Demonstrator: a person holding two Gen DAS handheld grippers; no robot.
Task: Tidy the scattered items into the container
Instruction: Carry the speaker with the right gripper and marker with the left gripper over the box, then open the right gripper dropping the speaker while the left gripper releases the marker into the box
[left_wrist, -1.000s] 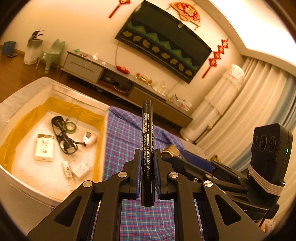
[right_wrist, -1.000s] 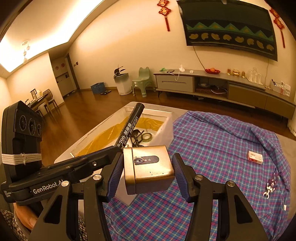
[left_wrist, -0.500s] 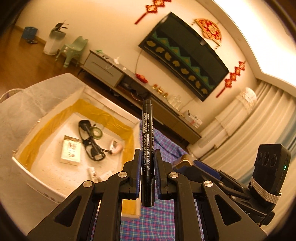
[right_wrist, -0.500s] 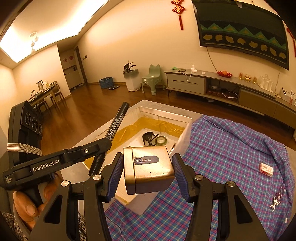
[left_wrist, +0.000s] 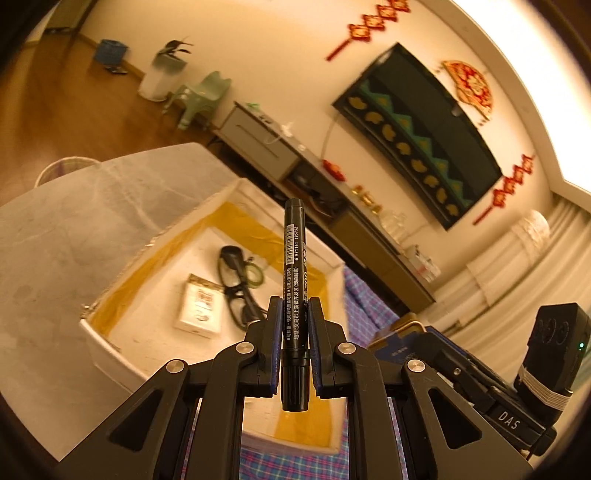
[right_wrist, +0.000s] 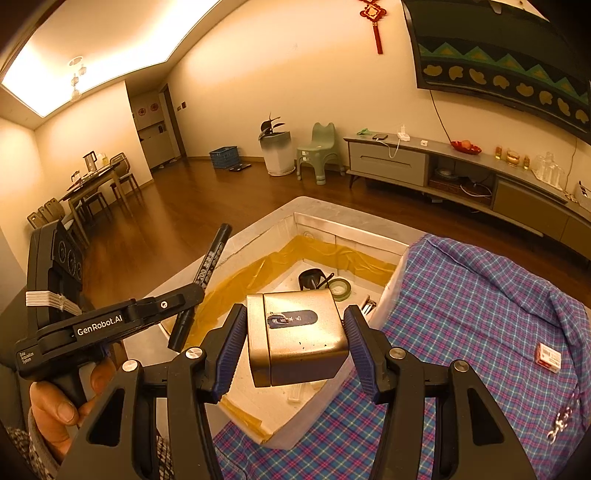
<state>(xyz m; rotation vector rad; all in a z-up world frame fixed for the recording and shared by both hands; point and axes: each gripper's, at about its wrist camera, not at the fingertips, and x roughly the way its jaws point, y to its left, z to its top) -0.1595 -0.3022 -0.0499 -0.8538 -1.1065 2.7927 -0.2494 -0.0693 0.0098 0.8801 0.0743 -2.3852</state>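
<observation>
Left hand-held gripper (left_wrist: 295, 328) was squeezed tight on a black marker (left_wrist: 294, 273), which stuck out straight between its two blue pads. In the right wrist view the same left hand-held gripper (right_wrist: 184, 295) was on the left side, with a person's hand (right_wrist: 55, 413) wrapped round its handle, and the marker (right_wrist: 207, 269) pointed up and away over the near left edge of the box. Right hand-held gripper (right_wrist: 297, 350) had its jaws wide apart, with a shiny gold-brown tin (right_wrist: 295, 336) between them; both blue pads pressed on the tin's sides, so the tin was held up in the air above the near part of the box. Just past both grippers sat the white foam box (right_wrist: 369, 225), with yellow tape along its inside walls. Inside the box lay black glasses (left_wrist: 236, 291), a green ring of tape (left_wrist: 253, 275) and a small white carton (left_wrist: 201, 308). The box stood on a grey counter (left_wrist: 55, 240). Beside the box, on the right, a blue and purple checked cloth (right_wrist: 480, 295) was spread out. On the cloth lay a small red and white packet (right_wrist: 548, 356), well apart from the box, and a little metal chain (right_wrist: 559, 424) near the cloth's edge.
</observation>
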